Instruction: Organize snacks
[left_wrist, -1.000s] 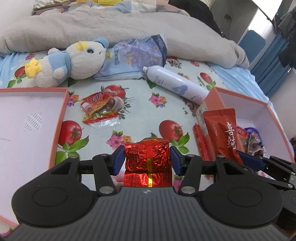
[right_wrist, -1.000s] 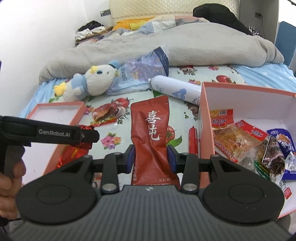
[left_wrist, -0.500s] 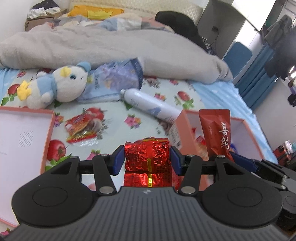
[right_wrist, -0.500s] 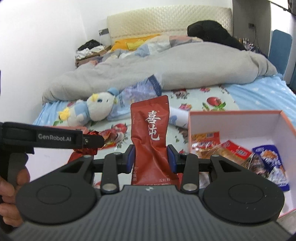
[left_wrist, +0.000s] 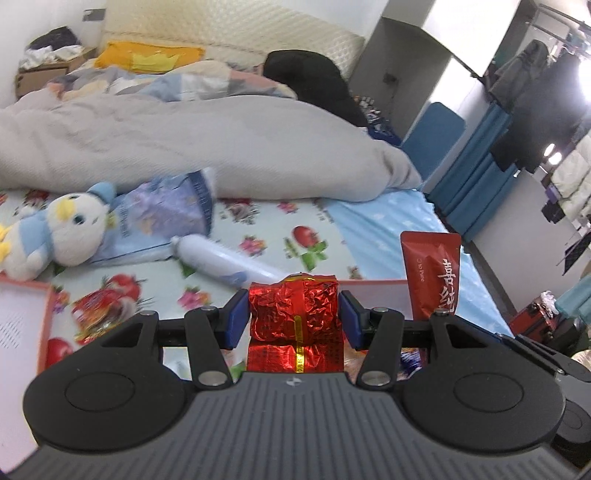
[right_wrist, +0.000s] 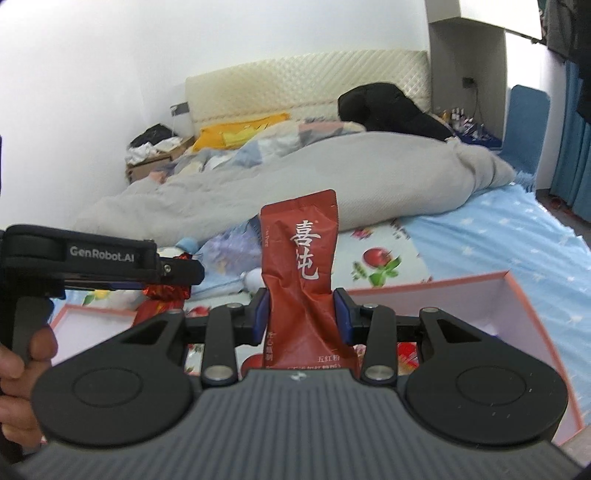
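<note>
Nearest the left wrist camera, the left gripper (left_wrist: 294, 319) has its blue fingers (left_wrist: 236, 319) closed against the two sides of a crinkled red foil packet (left_wrist: 294, 314), which stands upright between them with a gold strip down its lower half. In the right wrist view, the right gripper (right_wrist: 300, 319) clamps a tall dark red pouch (right_wrist: 301, 266) with white characters; the fingers (right_wrist: 261, 317) press the pouch near its lower part, and its top stands free above them. A hand (right_wrist: 18, 373) at the left edge of that view grips the handle of the left gripper, whose side reads GenRobot.AI.

Both held snacks are up off the bed. Just beyond the right gripper lies an open pink box (right_wrist: 517, 295) with an orange rim, with bits of colourful wrappers showing at its floor behind the gripper body. In the left wrist view the same box's far wall (left_wrist: 373, 291) appears behind the foil packet, with the red pouch rising at its right. To the left lies a second shallow pink tray (left_wrist: 22, 317), and beside it on the fruit-print sheet (left_wrist: 266, 229) a blurred red wrapped snack (left_wrist: 99, 306).

Farther back lie a white spray bottle (left_wrist: 225, 264) on its side, a pale purple bag (left_wrist: 162, 221) and a white and blue plush toy (left_wrist: 62, 232). Behind them is a heaped grey duvet (left_wrist: 184, 147), then a yellow pillow (left_wrist: 147, 59) and a cream headboard (right_wrist: 306, 85).
</note>
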